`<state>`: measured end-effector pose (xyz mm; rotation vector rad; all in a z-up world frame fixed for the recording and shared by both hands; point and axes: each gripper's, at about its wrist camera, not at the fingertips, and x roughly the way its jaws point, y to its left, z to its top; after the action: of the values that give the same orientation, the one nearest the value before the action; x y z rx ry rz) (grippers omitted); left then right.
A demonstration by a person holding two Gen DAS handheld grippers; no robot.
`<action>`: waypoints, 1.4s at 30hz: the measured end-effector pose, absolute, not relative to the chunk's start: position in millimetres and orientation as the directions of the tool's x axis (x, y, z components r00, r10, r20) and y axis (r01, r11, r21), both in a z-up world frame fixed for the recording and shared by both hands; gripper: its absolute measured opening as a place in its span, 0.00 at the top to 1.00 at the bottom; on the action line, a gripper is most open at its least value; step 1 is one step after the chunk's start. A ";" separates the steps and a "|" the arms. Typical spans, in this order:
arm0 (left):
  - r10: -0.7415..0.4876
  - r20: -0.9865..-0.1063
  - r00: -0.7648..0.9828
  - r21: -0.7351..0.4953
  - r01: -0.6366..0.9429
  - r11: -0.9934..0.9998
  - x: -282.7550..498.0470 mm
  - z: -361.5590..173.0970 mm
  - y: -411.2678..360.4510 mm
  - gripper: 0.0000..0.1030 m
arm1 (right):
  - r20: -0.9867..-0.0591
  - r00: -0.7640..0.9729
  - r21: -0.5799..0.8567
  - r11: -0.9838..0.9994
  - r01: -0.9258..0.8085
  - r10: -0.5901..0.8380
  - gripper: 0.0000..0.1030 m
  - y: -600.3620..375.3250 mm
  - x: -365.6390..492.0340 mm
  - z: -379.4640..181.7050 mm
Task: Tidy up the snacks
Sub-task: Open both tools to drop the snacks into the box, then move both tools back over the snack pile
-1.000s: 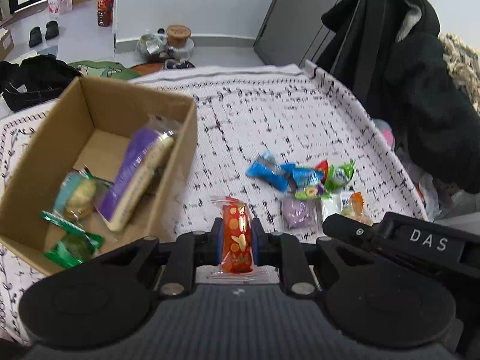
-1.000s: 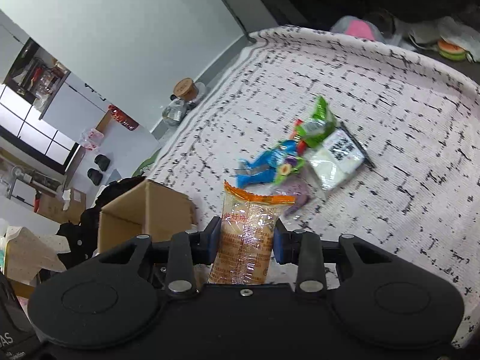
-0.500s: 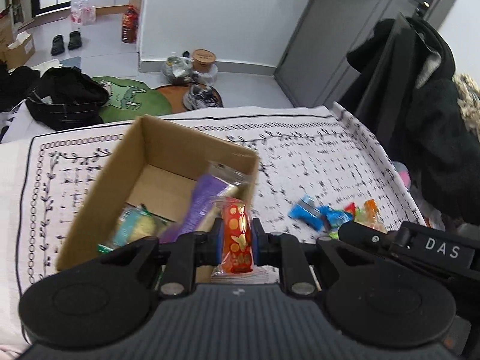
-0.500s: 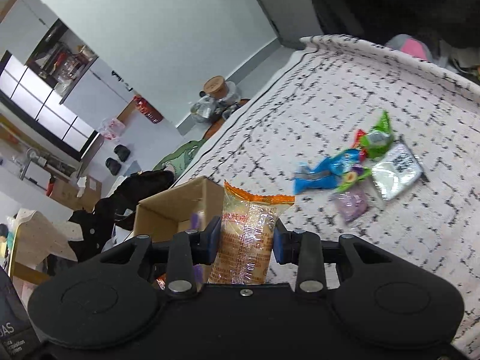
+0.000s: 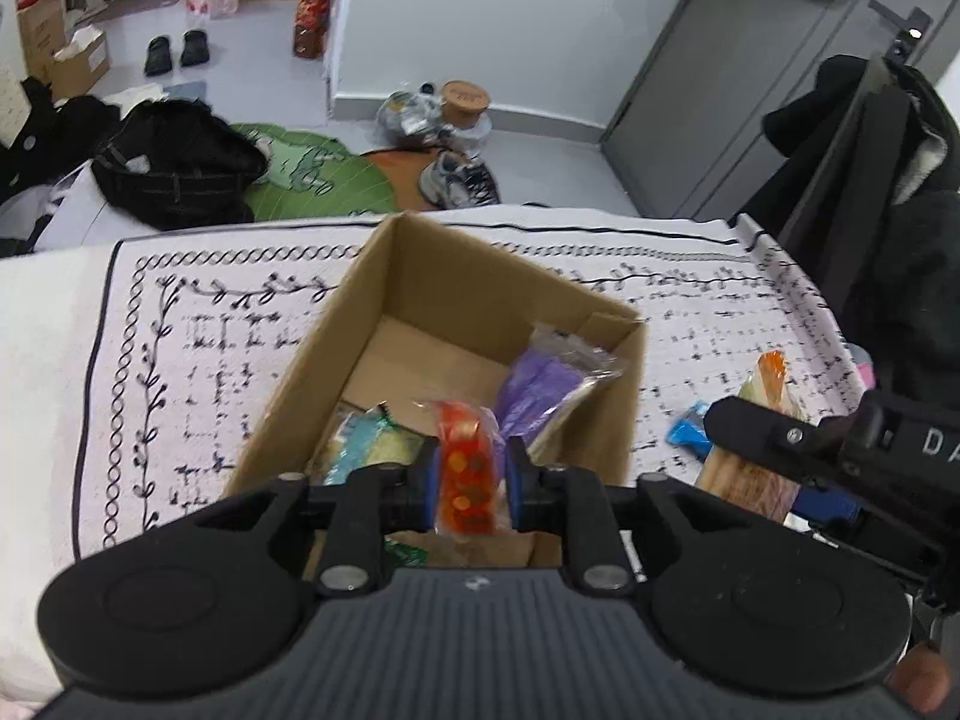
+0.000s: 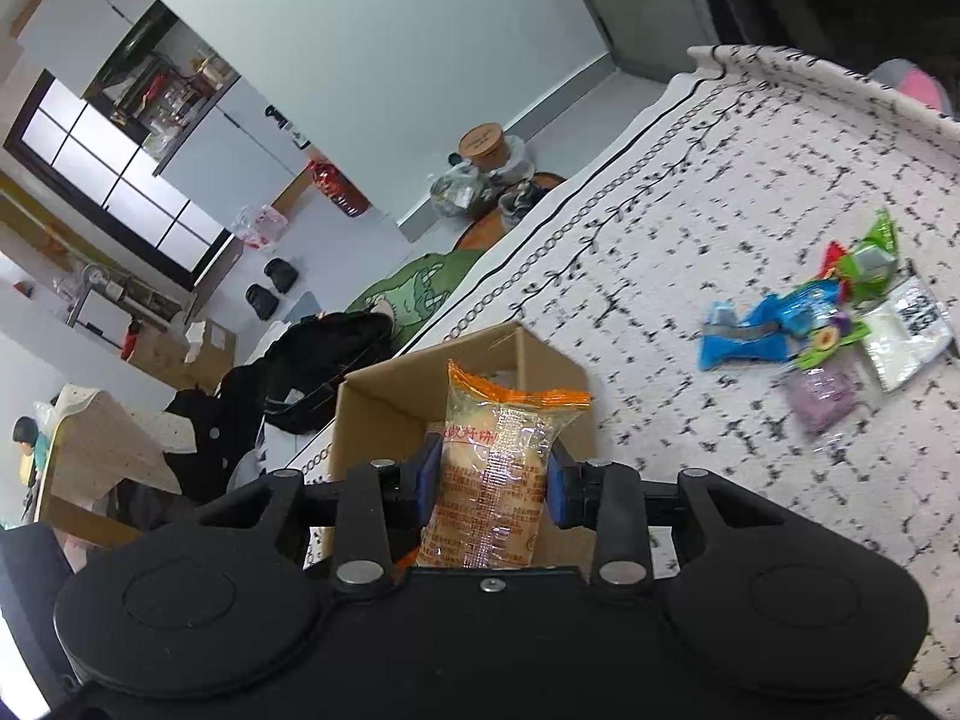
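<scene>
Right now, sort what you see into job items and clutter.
Job: cardboard box; red snack in left claw; orange-topped packet in right claw; loose snack pile.

Clutter: sneakers; black bag; slippers.

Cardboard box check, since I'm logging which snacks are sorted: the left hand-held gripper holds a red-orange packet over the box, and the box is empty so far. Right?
Not quite. The left wrist view shows the cardboard box already holds snacks, among them a purple packet and a pale blue one. The rest stands: the left hand-held gripper holds a red-orange packet over the box.
</scene>
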<state>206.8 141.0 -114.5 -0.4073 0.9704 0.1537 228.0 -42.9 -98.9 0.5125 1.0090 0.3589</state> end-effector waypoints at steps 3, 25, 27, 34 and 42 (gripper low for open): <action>-0.036 -0.832 0.553 -0.260 -0.332 0.907 204.2 -117.3 147.7 0.80 | -0.704 0.479 0.564 0.823 -0.072 0.524 0.67 -30.8 227.7 -99.3; -0.034 -0.836 0.548 -0.241 -0.311 0.919 198.8 -109.7 129.1 0.35 | -0.731 0.533 0.499 0.866 -0.009 0.427 0.08 -96.0 214.5 -101.6; -0.037 -0.836 0.547 -0.239 -0.303 0.922 198.7 -109.3 122.7 0.34 | -0.731 0.548 0.484 0.875 -0.002 0.406 0.05 -106.1 211.3 -101.9; -0.023 -0.824 0.566 -0.209 -0.265 0.941 197.1 -102.6 97.9 0.15 | -0.720 0.606 0.418 0.908 -0.010 0.337 0.00 -140.3 200.8 -98.8; -0.053 -0.792 0.608 -0.227 -0.212 0.951 198.4 -89.9 70.6 0.00 | -0.708 0.637 0.368 0.929 -0.033 0.303 0.00 -168.4 193.9 -91.2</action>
<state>198.4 70.6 -89.9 -0.3134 0.9163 0.0934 193.9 -168.4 -91.2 0.3376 0.8621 0.1964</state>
